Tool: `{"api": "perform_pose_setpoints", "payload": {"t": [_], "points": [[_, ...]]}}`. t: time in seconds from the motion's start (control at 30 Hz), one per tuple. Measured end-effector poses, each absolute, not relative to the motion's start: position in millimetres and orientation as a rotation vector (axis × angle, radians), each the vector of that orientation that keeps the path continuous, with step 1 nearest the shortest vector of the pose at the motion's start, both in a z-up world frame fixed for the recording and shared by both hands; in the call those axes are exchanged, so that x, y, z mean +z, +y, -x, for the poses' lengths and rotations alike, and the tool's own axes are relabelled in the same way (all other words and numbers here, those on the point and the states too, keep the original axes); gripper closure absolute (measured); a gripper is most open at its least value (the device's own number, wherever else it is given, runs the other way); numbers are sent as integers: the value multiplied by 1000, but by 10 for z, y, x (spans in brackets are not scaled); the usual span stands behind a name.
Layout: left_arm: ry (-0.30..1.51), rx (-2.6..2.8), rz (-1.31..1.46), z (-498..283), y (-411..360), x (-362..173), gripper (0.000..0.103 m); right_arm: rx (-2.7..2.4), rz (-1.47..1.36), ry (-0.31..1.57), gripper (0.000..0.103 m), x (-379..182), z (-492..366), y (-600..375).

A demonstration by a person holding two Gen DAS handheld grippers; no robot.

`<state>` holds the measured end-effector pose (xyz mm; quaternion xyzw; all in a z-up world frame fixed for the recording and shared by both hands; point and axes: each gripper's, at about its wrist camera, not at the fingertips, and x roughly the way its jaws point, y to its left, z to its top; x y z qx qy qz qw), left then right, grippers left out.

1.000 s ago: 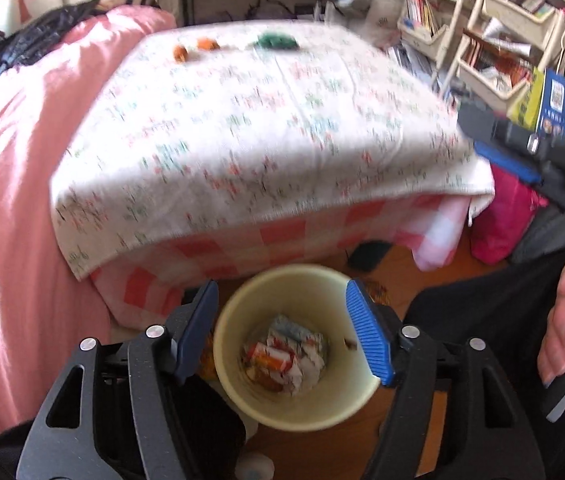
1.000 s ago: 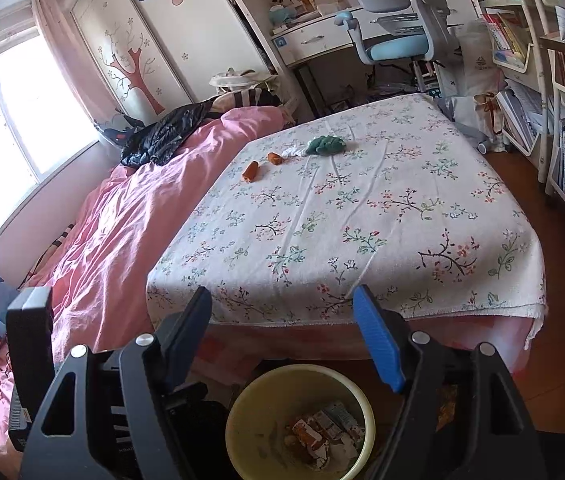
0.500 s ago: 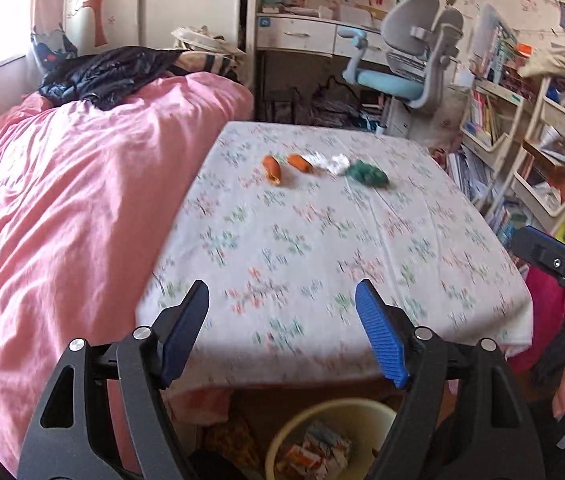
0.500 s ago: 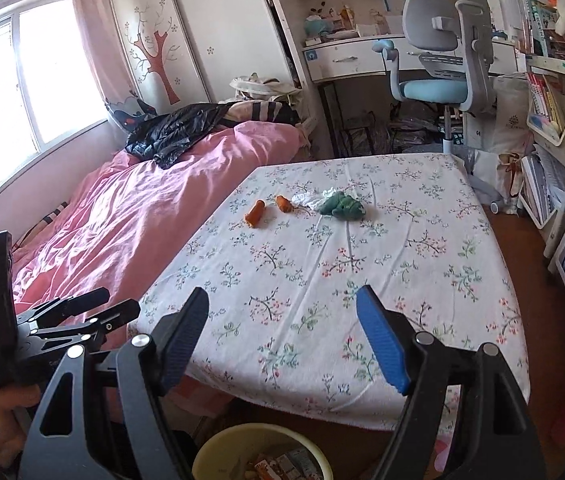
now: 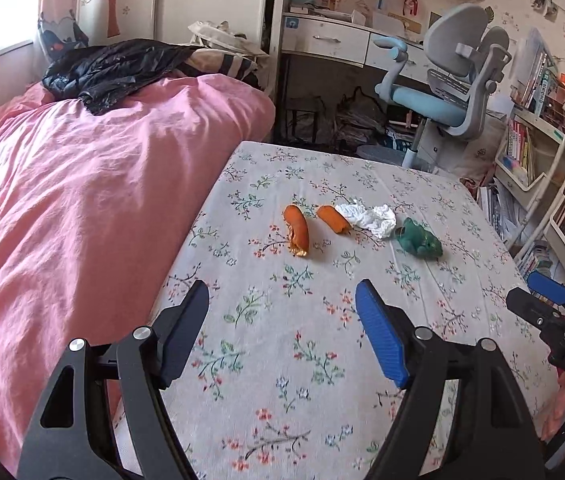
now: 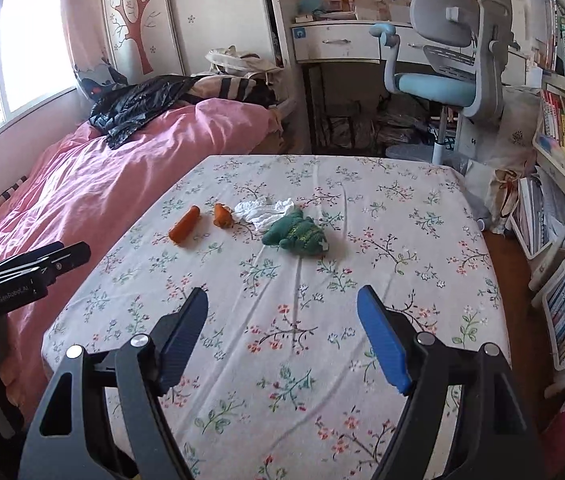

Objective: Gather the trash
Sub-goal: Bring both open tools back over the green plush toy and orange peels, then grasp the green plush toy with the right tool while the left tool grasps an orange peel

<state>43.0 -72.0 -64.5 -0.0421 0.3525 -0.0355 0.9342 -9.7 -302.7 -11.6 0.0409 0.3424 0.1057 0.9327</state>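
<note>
Approach step. Left gripper (image 5: 280, 320) and right gripper (image 6: 282, 320) both gaped empty above the floral tablecloth (image 5: 282, 380). Trash lay mid-table, well ahead: two orange wrappers (image 5: 297, 229), crumpled white tissue (image 5: 370, 216), green crumpled wrapper (image 6: 296, 234). Next, judged: reach forward, straddle one piece.

a pink duvet (image 5: 82, 208) lies left of the gripper; a blue desk chair (image 6: 450, 60) and bookshelves (image 6: 562, 128) stand ahead right.
</note>
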Motion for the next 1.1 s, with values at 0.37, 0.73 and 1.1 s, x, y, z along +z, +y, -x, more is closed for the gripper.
{"api": "perform_pose_setpoints", "payload": {"t": [0.37, 0.73, 1.1], "points": [[778, -87, 88, -1380, -939, -956, 31, 231, -27, 787, 29, -467, -731, -2878], [859, -101, 64, -1892, -1003, -1196, 31, 271, -38, 866, 29, -598, -1148, -2824], [925, -199, 60, -1994, -1109, -1326, 86, 309, -96, 911, 57, -597, -1227, -2913]]}}
